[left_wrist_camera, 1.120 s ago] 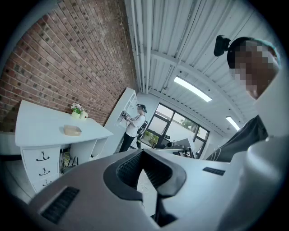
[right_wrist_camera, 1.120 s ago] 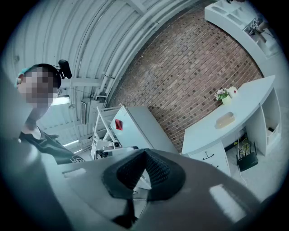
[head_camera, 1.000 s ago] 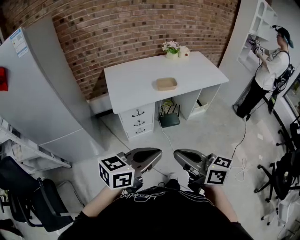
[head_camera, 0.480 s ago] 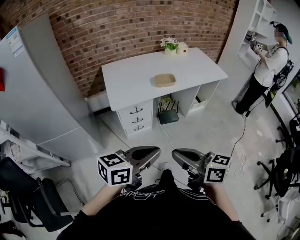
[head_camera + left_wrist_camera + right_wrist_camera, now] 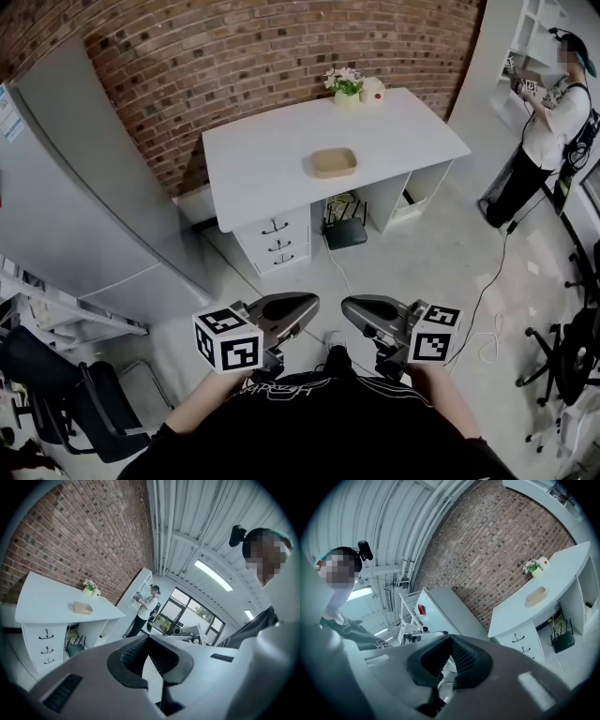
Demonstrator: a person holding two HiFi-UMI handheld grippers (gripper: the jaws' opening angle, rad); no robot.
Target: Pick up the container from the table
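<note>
The container is a shallow tan tray lying near the middle of a white desk against the brick wall. It is far ahead of both grippers. My left gripper and right gripper are held side by side close to my body, tips pointing toward each other, both shut with nothing in them. The left gripper view shows the container small and distant, past the closed jaws of the left gripper. In the right gripper view the container lies on the desk beyond the closed right gripper.
A flower pot stands at the desk's far edge. Drawers and a black box sit under the desk. A tall grey cabinet stands at the left. A person stands at the right by shelves. Office chairs and a floor cable are nearby.
The desk and container have grown slightly larger and shifted a little right in the head view. Both grippers stay shut and side by side.
</note>
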